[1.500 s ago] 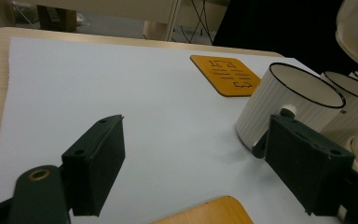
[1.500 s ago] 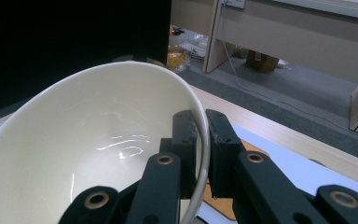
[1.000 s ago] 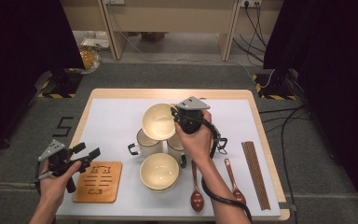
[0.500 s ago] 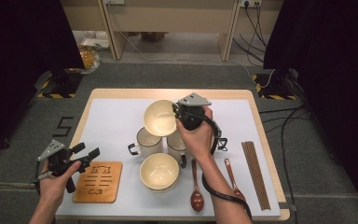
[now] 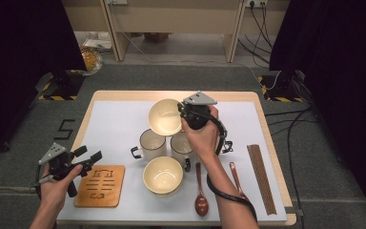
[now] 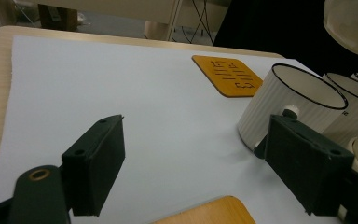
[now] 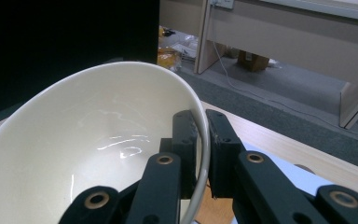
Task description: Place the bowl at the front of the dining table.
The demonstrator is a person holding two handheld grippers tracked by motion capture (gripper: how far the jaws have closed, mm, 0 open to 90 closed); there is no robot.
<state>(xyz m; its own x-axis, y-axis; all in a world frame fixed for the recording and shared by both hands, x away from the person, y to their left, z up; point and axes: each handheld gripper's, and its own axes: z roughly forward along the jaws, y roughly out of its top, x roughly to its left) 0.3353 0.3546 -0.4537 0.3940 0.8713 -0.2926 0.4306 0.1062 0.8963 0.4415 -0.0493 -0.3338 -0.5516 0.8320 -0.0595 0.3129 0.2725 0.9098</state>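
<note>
My right gripper (image 5: pixel 183 114) is shut on the rim of a cream bowl (image 5: pixel 164 117), held tilted above the table behind two white mugs (image 5: pixel 151 143). In the right gripper view the jaws of this gripper (image 7: pixel 204 135) pinch the bowl (image 7: pixel 98 140) wall, one inside and one outside. A second cream bowl (image 5: pixel 162 175) sits in front of the mugs. My left gripper (image 5: pixel 89 153) hovers open and empty at the table's front left, just above an orange coaster (image 5: pixel 100 185). The left gripper (image 6: pixel 196 135) has its jaws wide apart, facing a ribbed mug (image 6: pixel 289 107).
Two brown spoons (image 5: pixel 201 191) and a bundle of chopsticks (image 5: pixel 262 176) lie at the front right on the white mat (image 5: pixel 114 119). The left gripper view shows another orange coaster (image 6: pixel 226 74) farther off on the mat. Cables run over the floor at the right.
My right gripper has carried the bowl slightly toward the far side of the table. The left gripper has stayed where it was.
</note>
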